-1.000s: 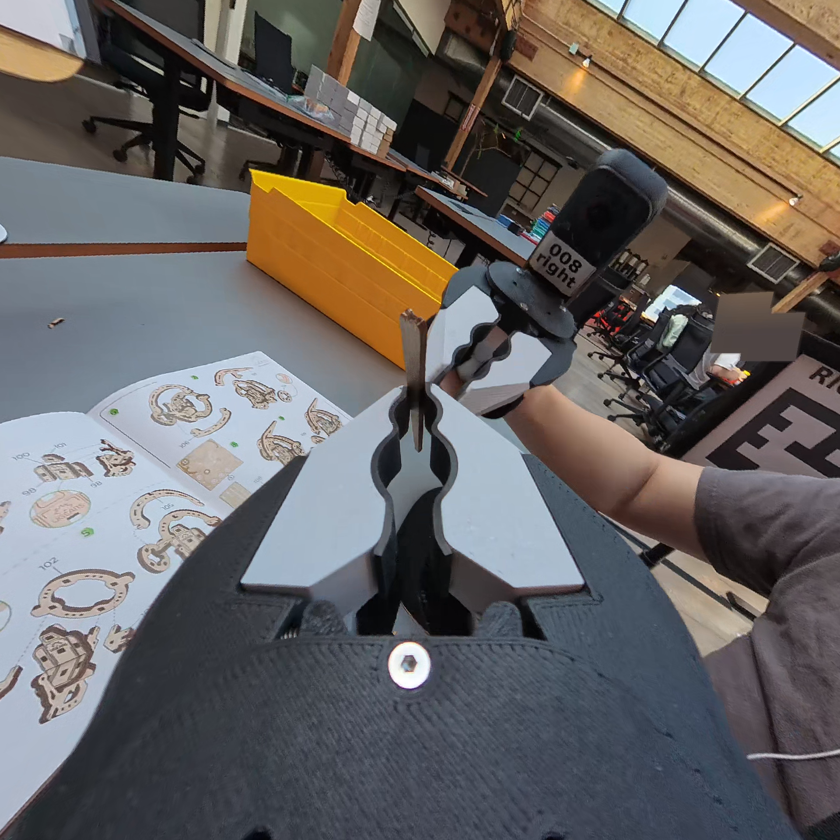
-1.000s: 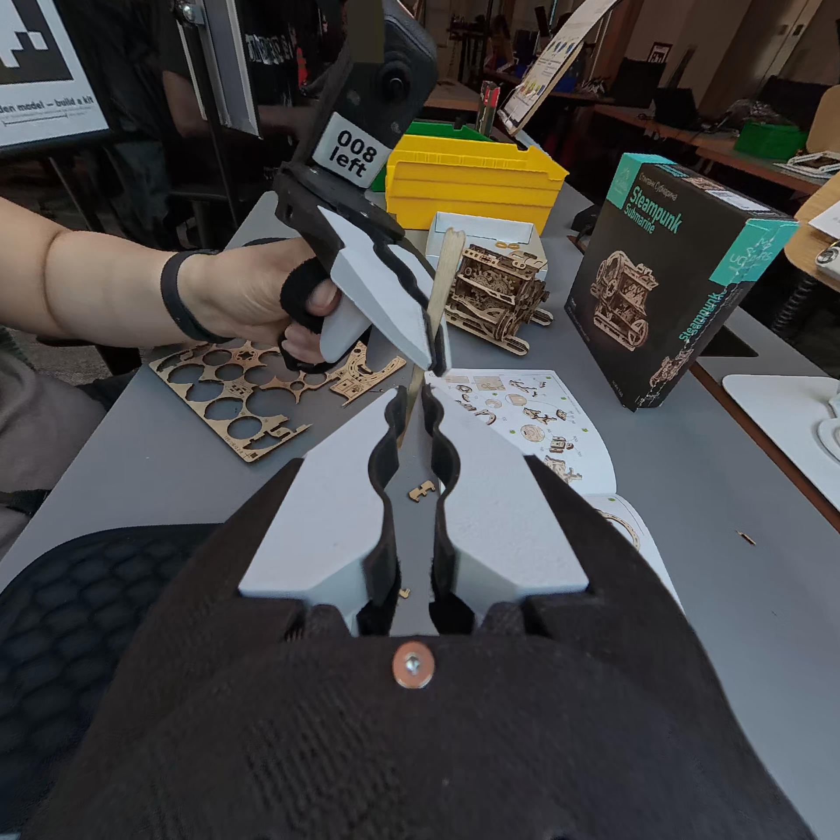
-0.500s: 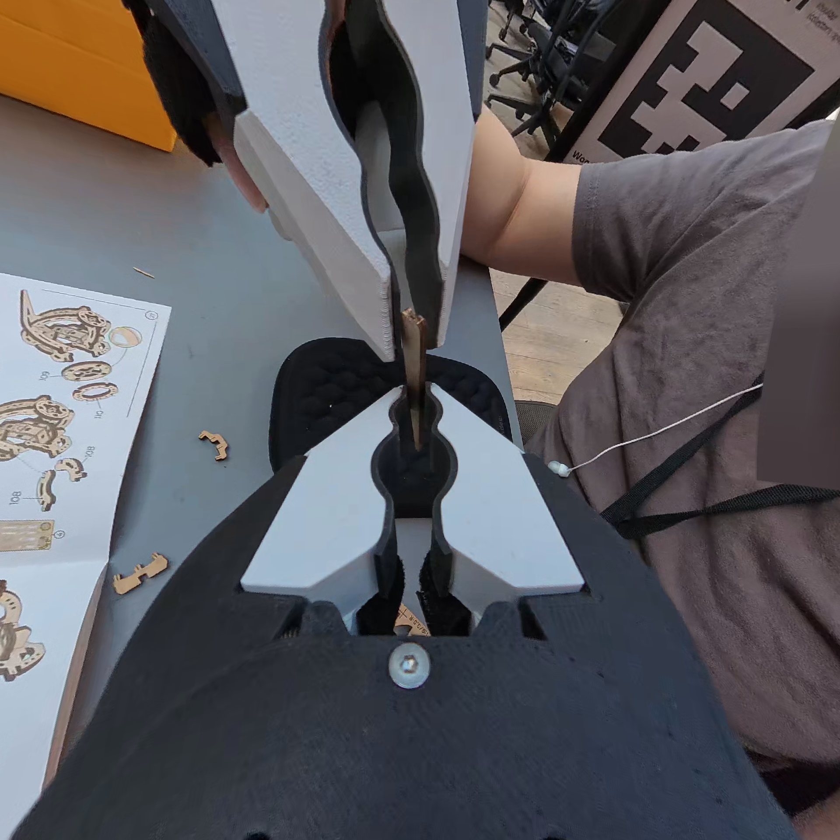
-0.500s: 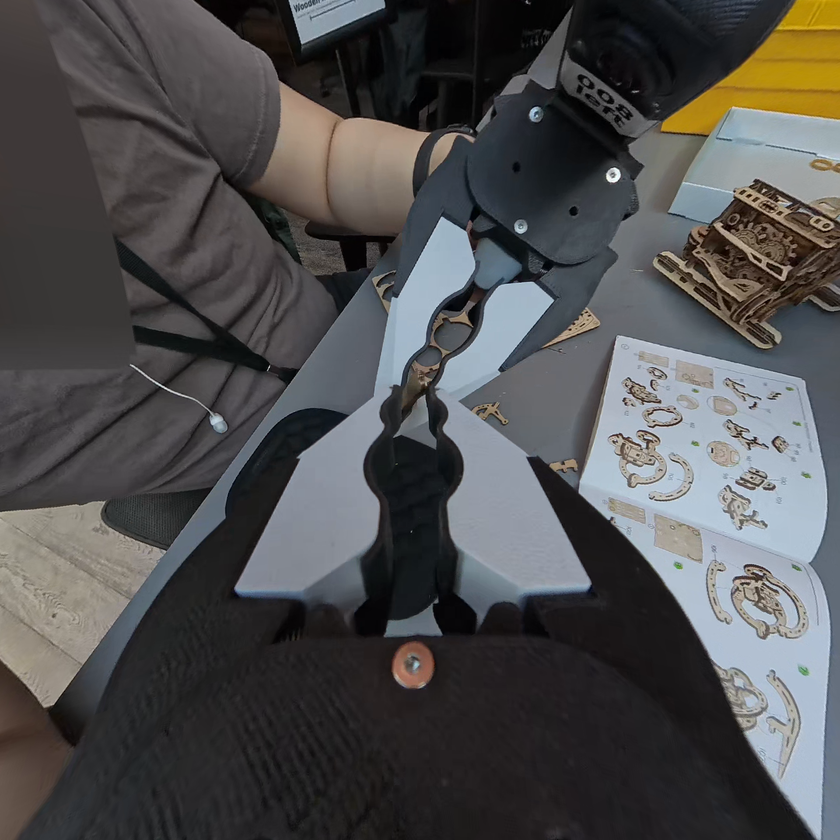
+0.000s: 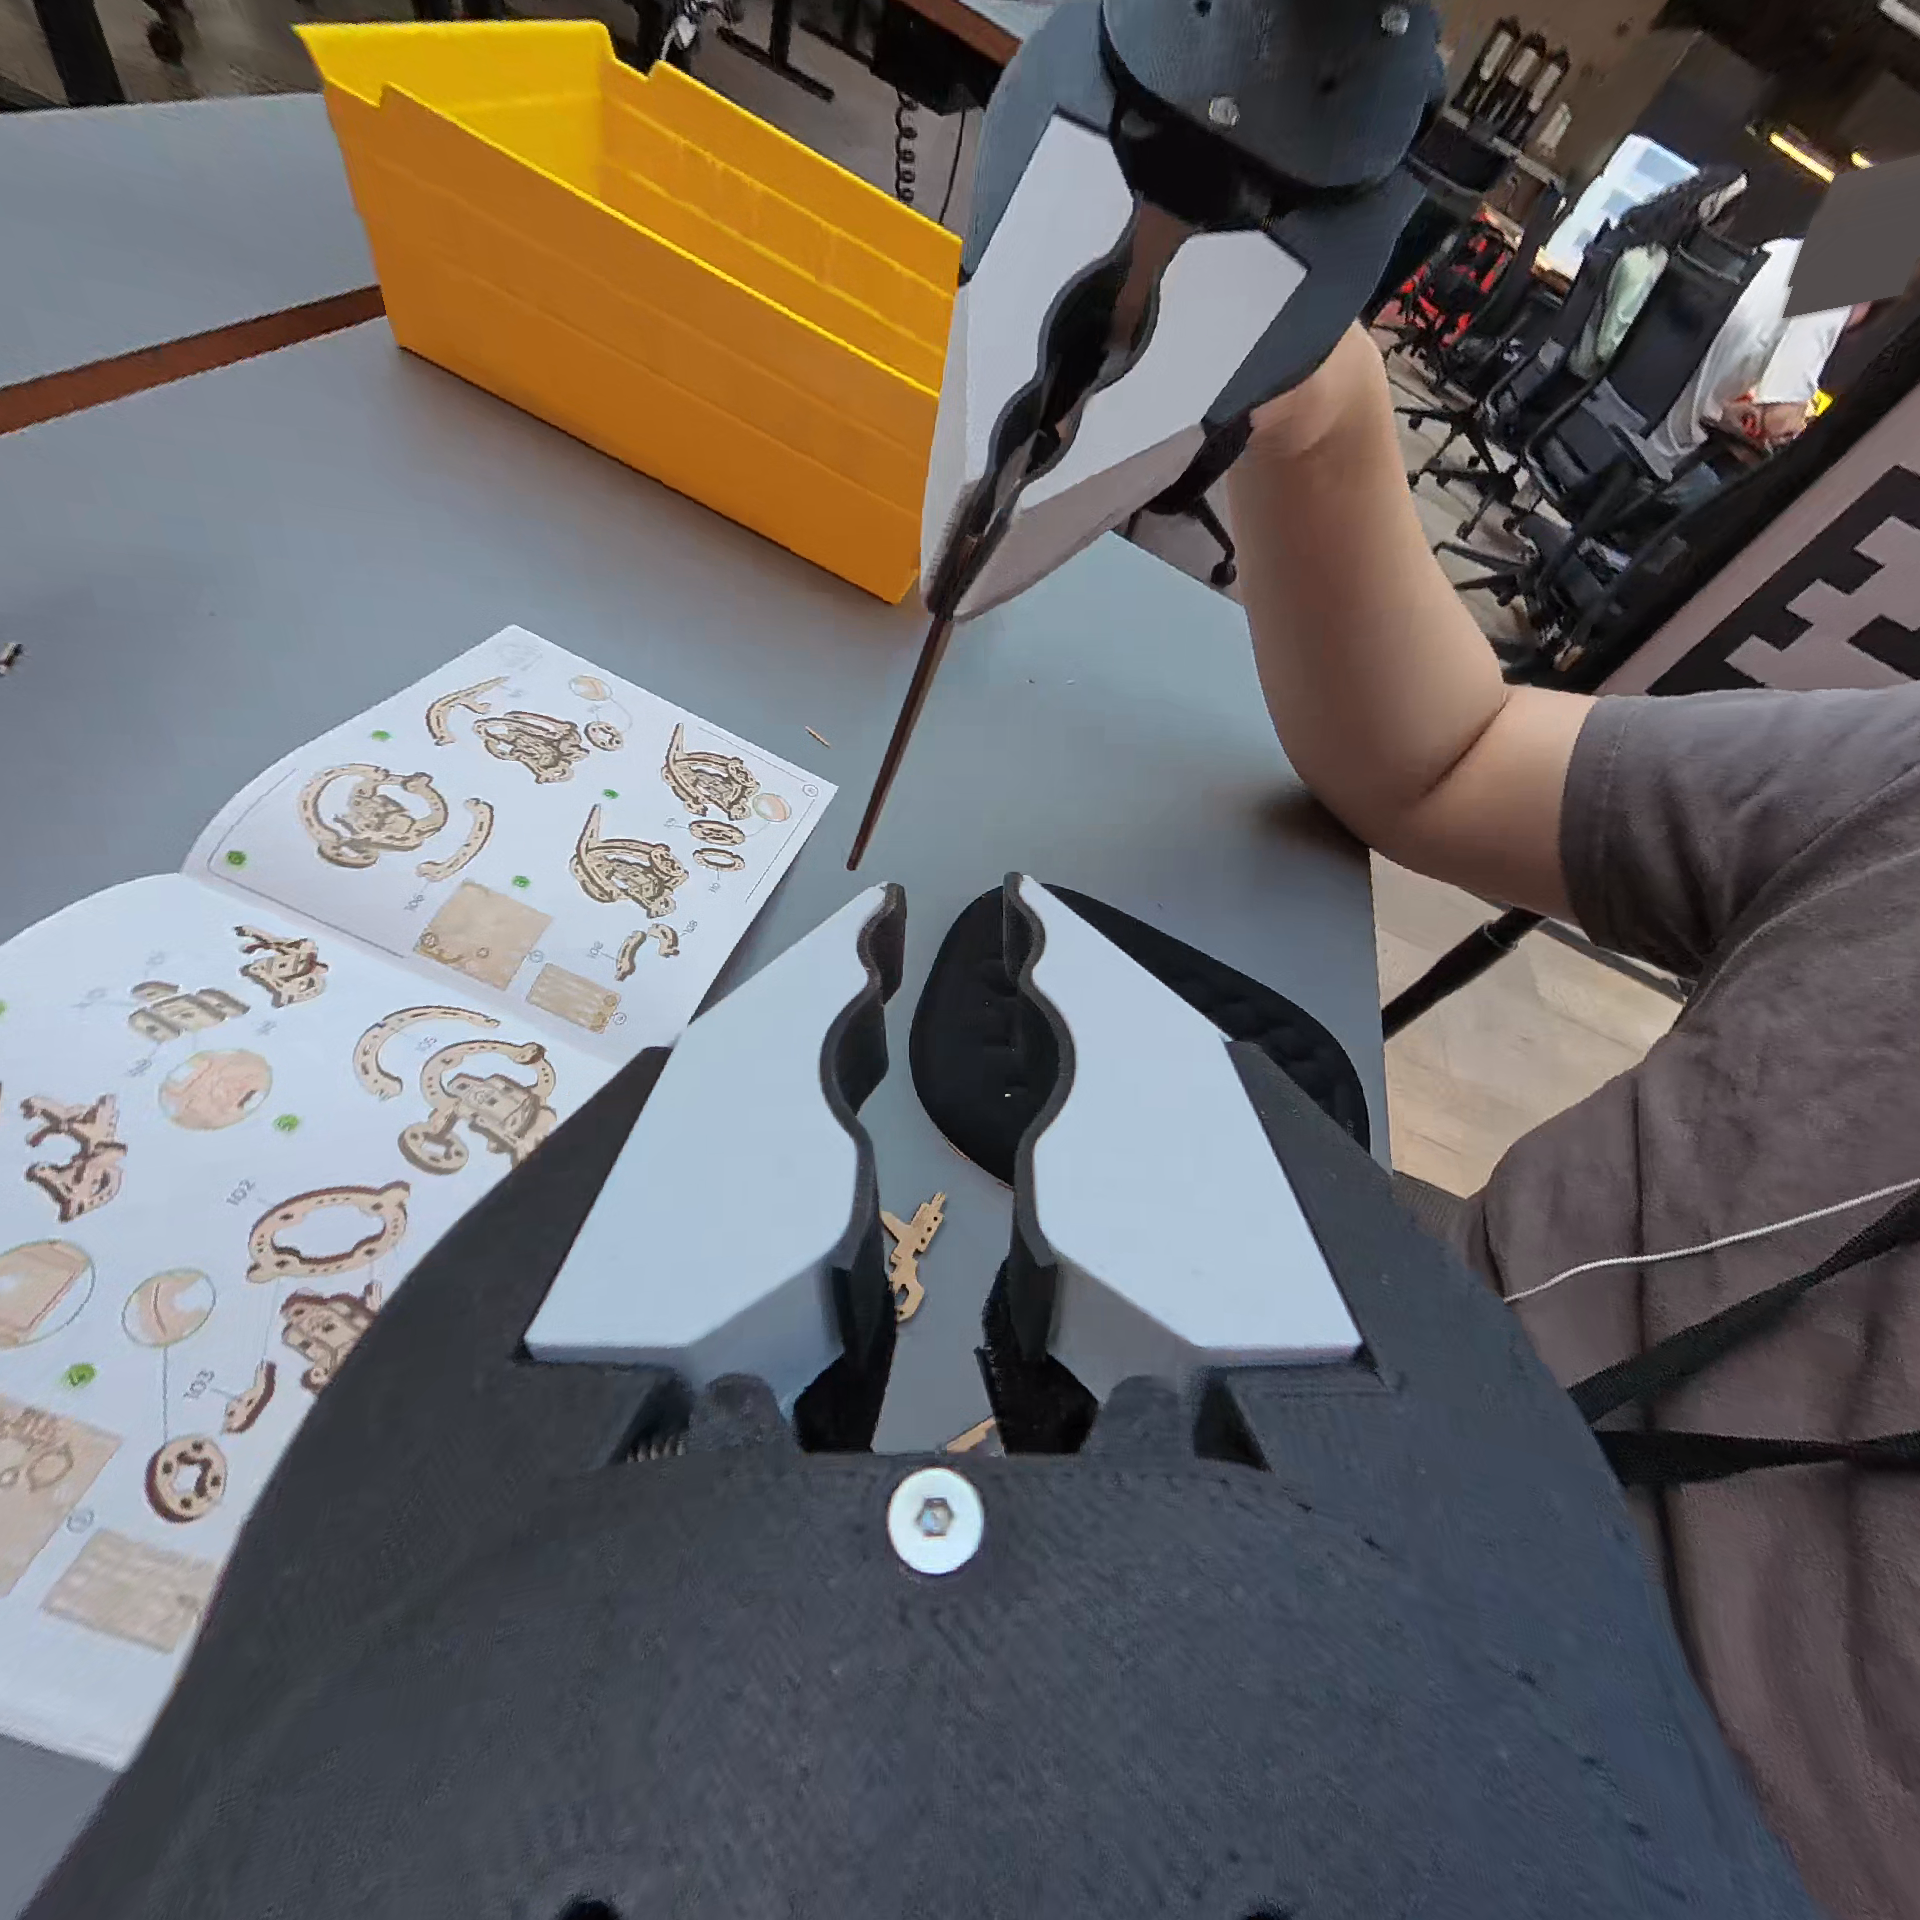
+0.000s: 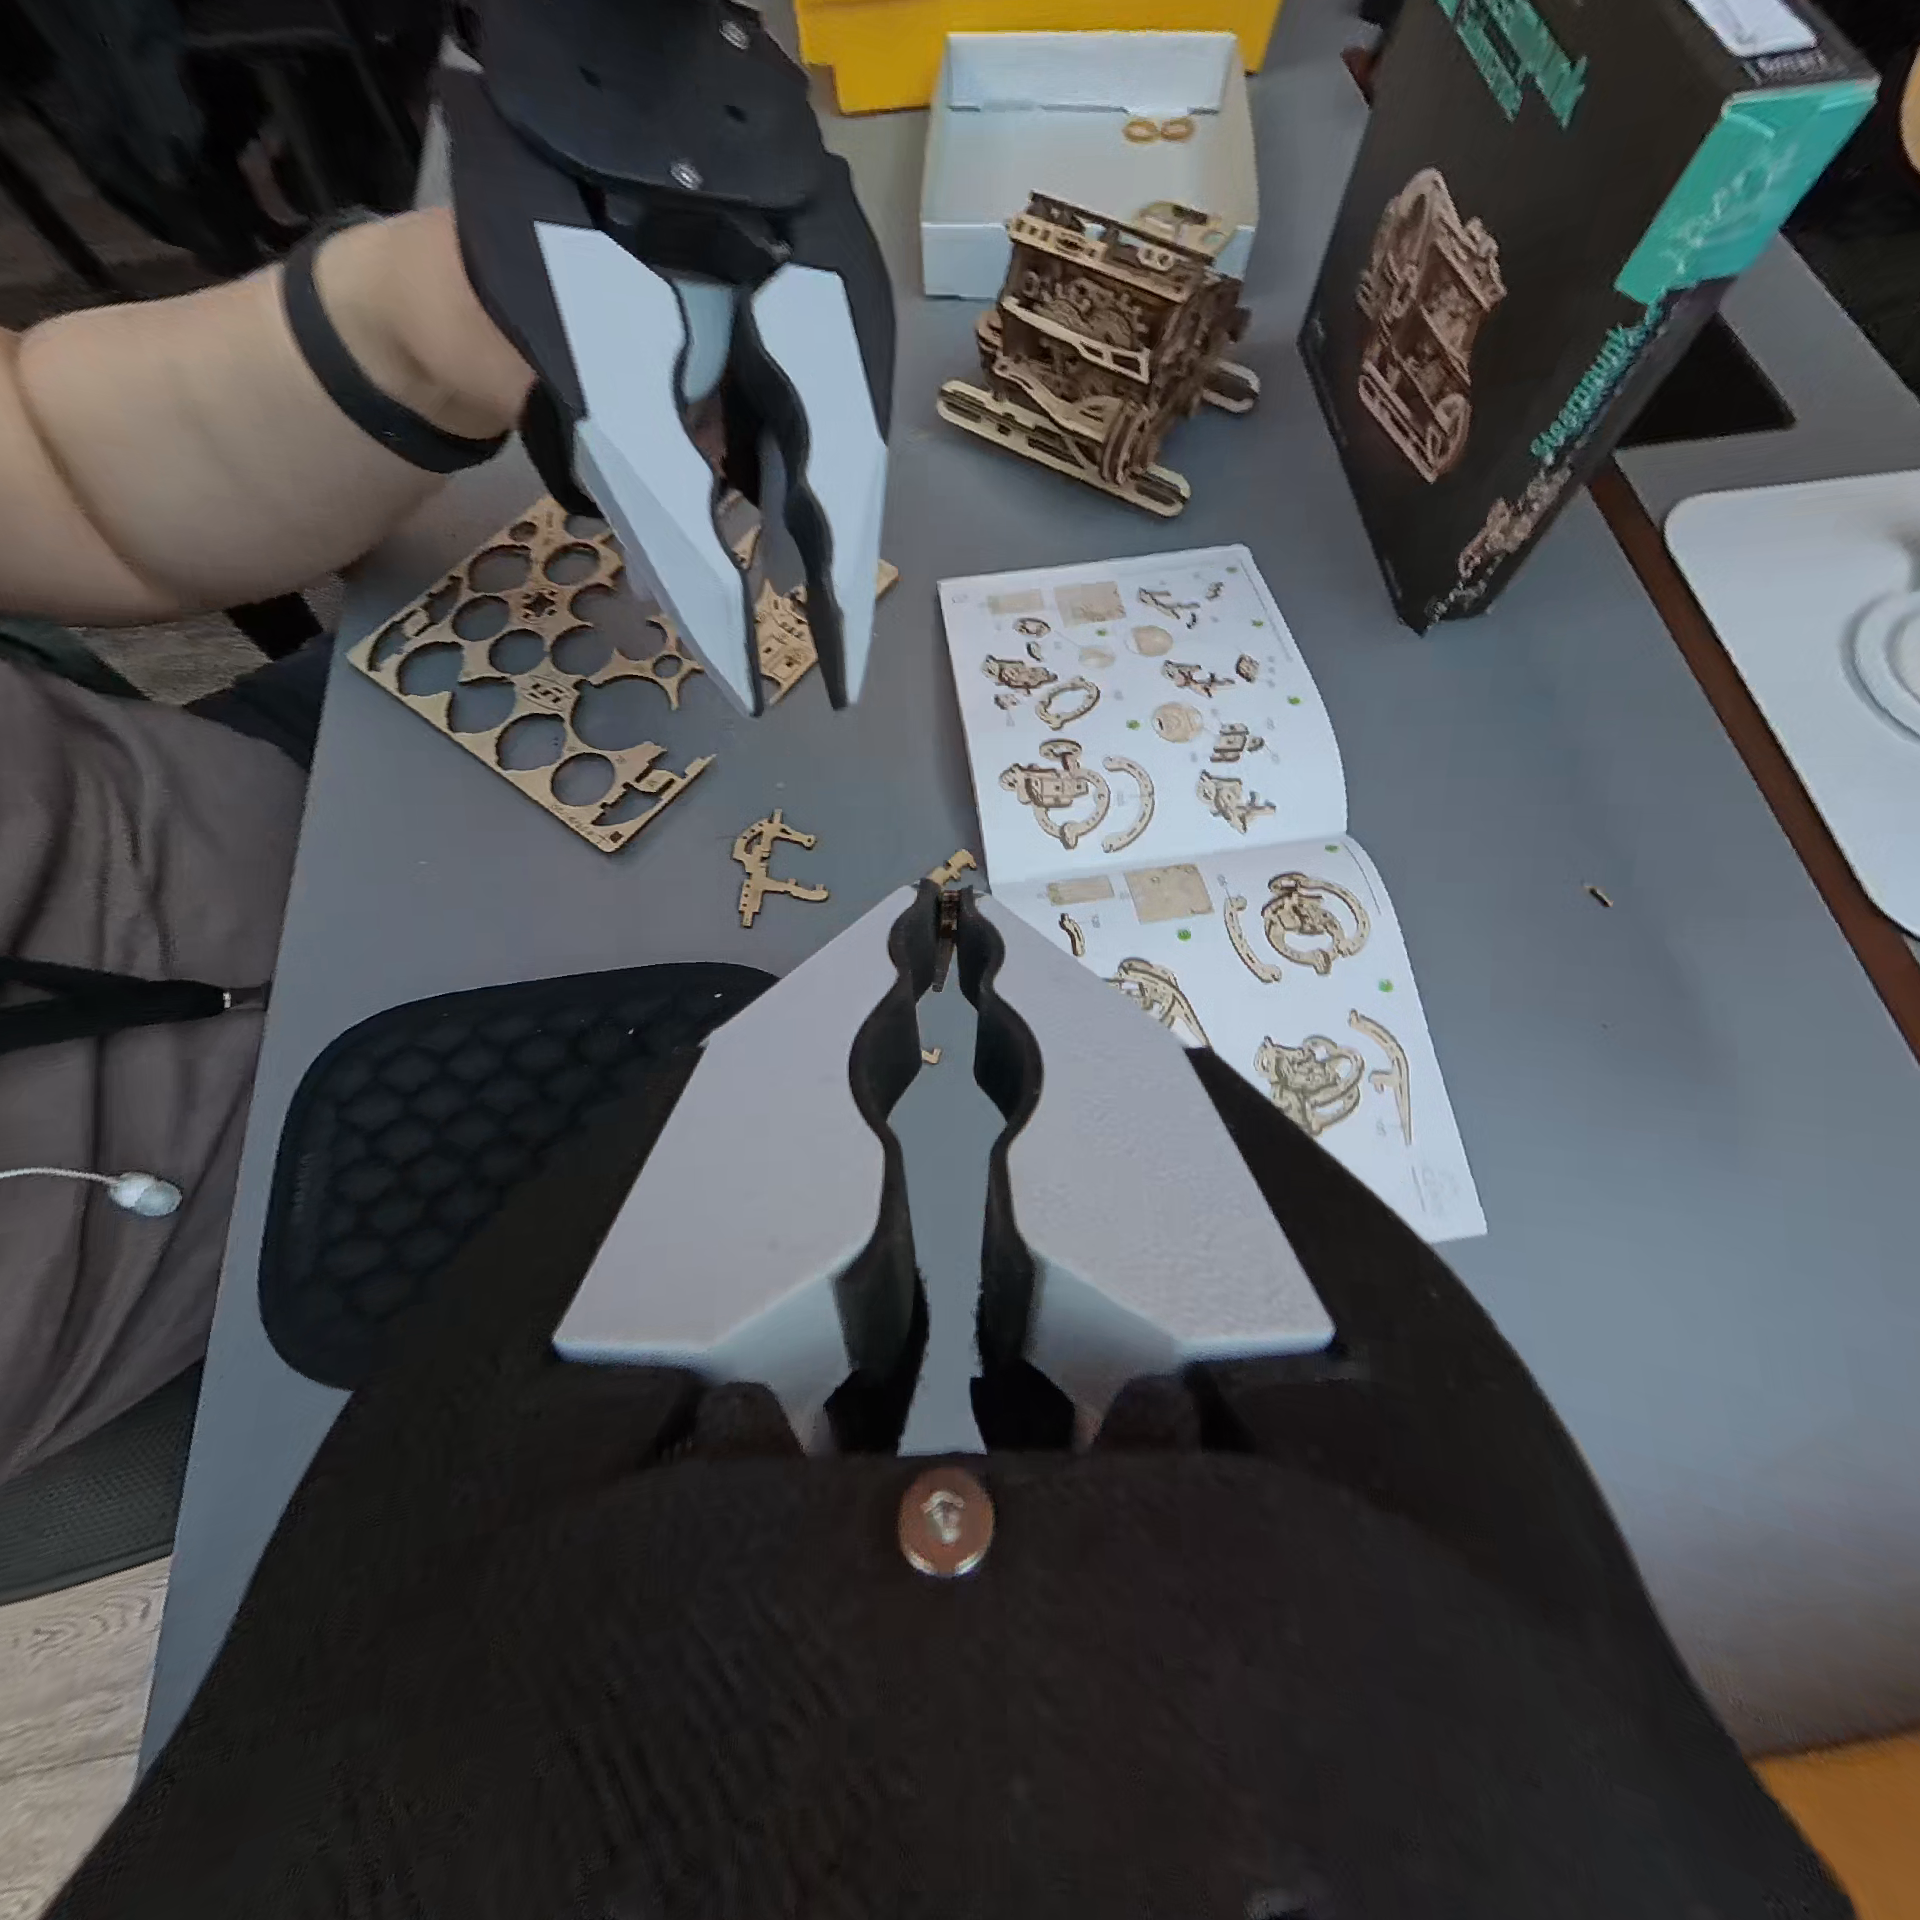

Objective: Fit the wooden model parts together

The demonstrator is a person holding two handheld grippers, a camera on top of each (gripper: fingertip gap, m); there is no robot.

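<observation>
Above a grey surface [image 6: 1558, 1039], the right gripper [image 6: 943, 902] has its jaws clenched on a thin wooden strip [image 5: 902, 727], gripping it at one end. In the left wrist view the strip is seen edge-on, its long axis slanting down from the right gripper [image 5: 951, 597] toward the left gripper [image 5: 943, 896], its free end pointing at the gap between that gripper's tips and stopping just short of them, clear of the surface. The left gripper's jaws are released, parted with nothing between them; in the right wrist view it [image 6: 795, 701] hangs tips-down over a punched-out wooden sheet [image 6: 520, 675] near the surface's left edge. An open instruction booklet [image 6: 1174, 810] lies flat in the middle of the surface, with a small loose wooden piece [image 6: 774, 868] between it and the sheet. A part-built wooden model [image 6: 1101, 343] stands farther back, beside a dark box [image 6: 1507, 312] and in front of a white tray [image 6: 1081, 145]. A yellow bin [image 5: 644, 291] sits toward the far edge. A black pad [image 6: 447, 1132] lies at the near edge.
</observation>
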